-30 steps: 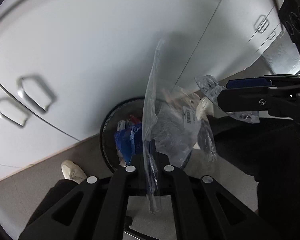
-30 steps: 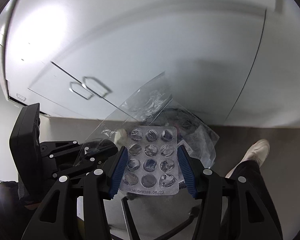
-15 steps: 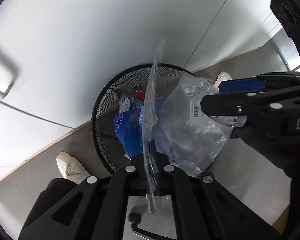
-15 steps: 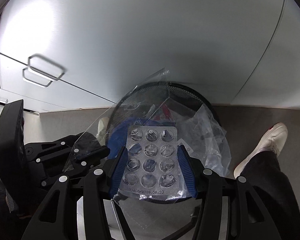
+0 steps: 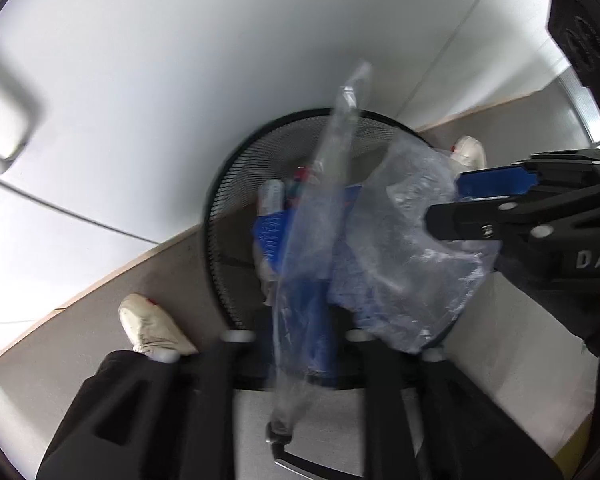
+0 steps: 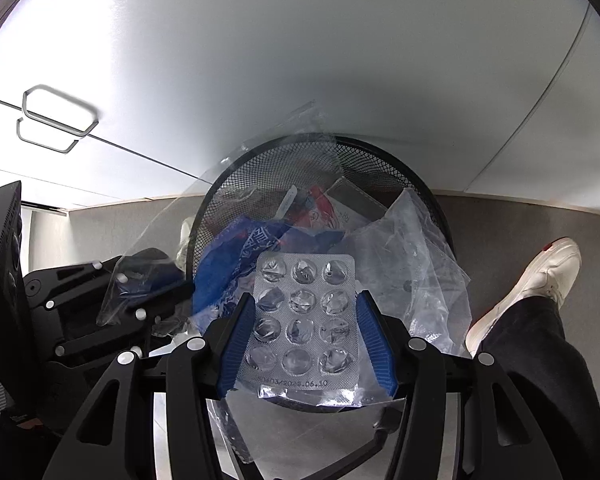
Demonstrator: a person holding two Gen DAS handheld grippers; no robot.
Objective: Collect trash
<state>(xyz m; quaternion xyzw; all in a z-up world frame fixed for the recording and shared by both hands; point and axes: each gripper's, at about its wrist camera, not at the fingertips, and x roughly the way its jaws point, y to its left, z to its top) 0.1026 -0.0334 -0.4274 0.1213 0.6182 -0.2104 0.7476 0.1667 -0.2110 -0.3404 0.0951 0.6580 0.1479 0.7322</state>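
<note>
— What's the right gripper (image 6: 306, 334) got there?

— A blister pack (image 6: 304, 320), silver foil, twelve bubbles in rows of three, most of them crushed or popped. A date is stamped along its lower edge. It sits flat between the blue pads (image 6: 374, 340), which stand about half open at its two long edges. Whether they press on it I cannot tell. A crumpled clear bag (image 6: 432, 280) hangs under it as well.

— And where is it?

— Right over the bin (image 6: 380, 160), a round black mesh basket on the grey floor against the white cupboards (image 6: 260, 60).

— Anything in the bin?

— A blue wrapper (image 6: 236, 256) with white print, a red and white packet (image 6: 328, 212), some grey card, more clear plastic.

— The left gripper (image 5: 296, 344)?

— Blurred in its own view. Its jaws have just been opening and now stand well apart. A long strip of clear film (image 5: 324, 216) stands upright in the gap between them, its top leaning over the bin's rim. The fingers do not look to be pinching it.

— And the person?

— White shoes (image 6: 540, 276) either side of the bin, dark trousers (image 6: 540, 360).
</note>
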